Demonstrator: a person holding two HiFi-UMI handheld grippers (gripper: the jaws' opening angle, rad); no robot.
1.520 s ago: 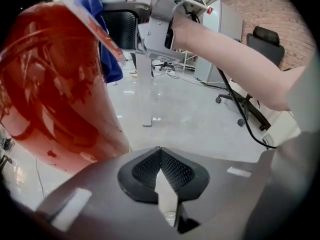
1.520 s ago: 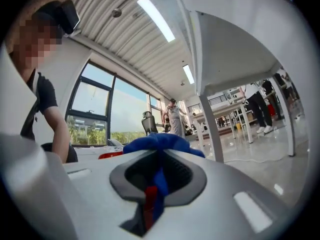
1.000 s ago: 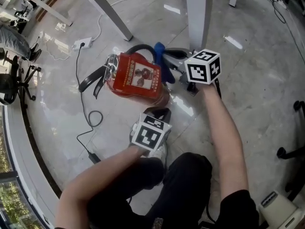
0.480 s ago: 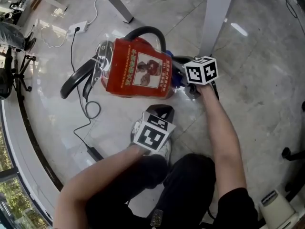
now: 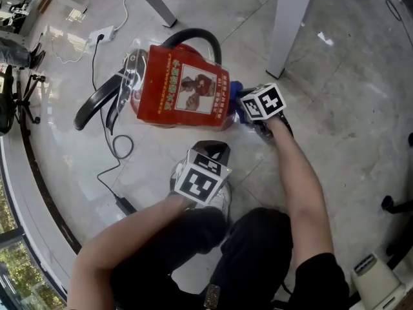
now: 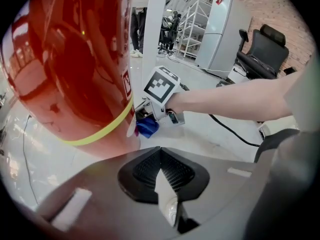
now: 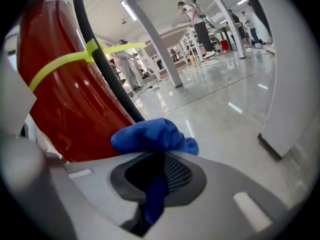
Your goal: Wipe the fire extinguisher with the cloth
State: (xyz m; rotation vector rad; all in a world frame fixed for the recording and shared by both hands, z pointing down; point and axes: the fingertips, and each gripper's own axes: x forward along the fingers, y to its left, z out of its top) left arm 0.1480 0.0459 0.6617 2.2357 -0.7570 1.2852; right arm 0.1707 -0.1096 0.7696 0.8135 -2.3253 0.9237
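**A:** Where do we find the fire extinguisher (image 5: pixel 177 89)?

**B:** We see it lying on its side on the pale floor (image 5: pixel 361 128), in the upper middle of the head view. Its valve end and black lever (image 5: pixel 97 99) point toward the left edge, and its base points right. The black hose (image 5: pixel 193 36) arches over its top, and the printed label (image 5: pixel 187 90) faces up at us.

**A:** And the cloth (image 5: pixel 236 90)?

**B:** We find the blue cloth bunched at the right end of the fire extinguisher. The right gripper (image 7: pixel 156 159) pinches it. In the right gripper view we see the jaws clamped on a fold, with the rest puffed out past the tips, just beside the red cylinder and the hose. We cannot tell whether the cloth touches the metal.

**A:** What do we make of the left gripper (image 6: pixel 161 156)?

**B:** In the head view it sits just below the fire extinguisher, near the frame's centre. Its jaws are pressed together with nothing between them. In the left gripper view the red cylinder fills the upper left, ringed by a yellow band (image 6: pixel 103 129). Past it, at mid-frame, we see the right gripper with the cloth at the cylinder's lower edge.

**A:** Do we note anything else?

**B:** A white table leg (image 5: pixel 290 24) stands at the upper right of the head view. A black cable (image 5: pixel 126 205) trails over the floor at the left.
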